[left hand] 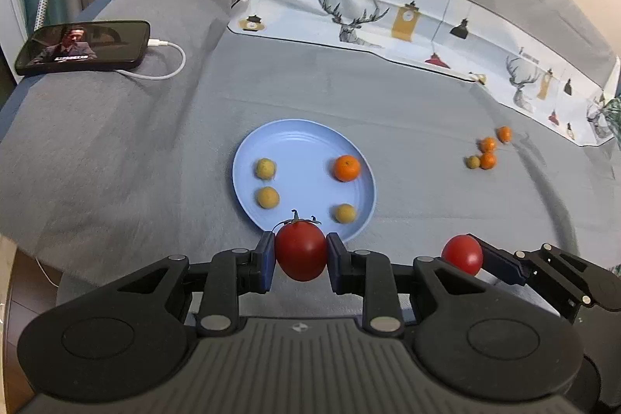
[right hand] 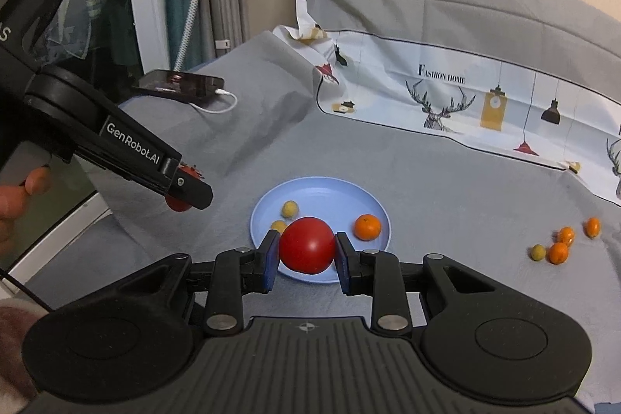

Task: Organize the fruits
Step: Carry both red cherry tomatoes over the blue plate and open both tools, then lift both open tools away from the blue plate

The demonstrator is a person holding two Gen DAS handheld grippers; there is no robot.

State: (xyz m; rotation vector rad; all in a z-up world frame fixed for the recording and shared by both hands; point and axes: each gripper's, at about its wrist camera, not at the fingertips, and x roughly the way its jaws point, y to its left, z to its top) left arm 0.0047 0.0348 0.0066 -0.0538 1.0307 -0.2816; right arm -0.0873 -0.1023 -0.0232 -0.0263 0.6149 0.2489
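Altogether two tomatoes — a stemmed tomato [left hand: 300, 251] clamped between the left gripper [left hand: 300, 253] pads, a second tomato [right hand: 307, 245] pinched in the right gripper [right hand: 307, 247]. Both hang over the near rim of the blue plate [left hand: 306, 142]. On the plate: one orange [left hand: 346, 168], three yellow-green fruits [left hand: 266, 168]. Off to the right on the grey cloth [left hand: 116, 150] — a cluster of three small oranges [left hand: 488, 160] plus one yellow-green fruit [left hand: 473, 161], well apart from the plate. Phone [left hand: 83, 47] charging at far left.
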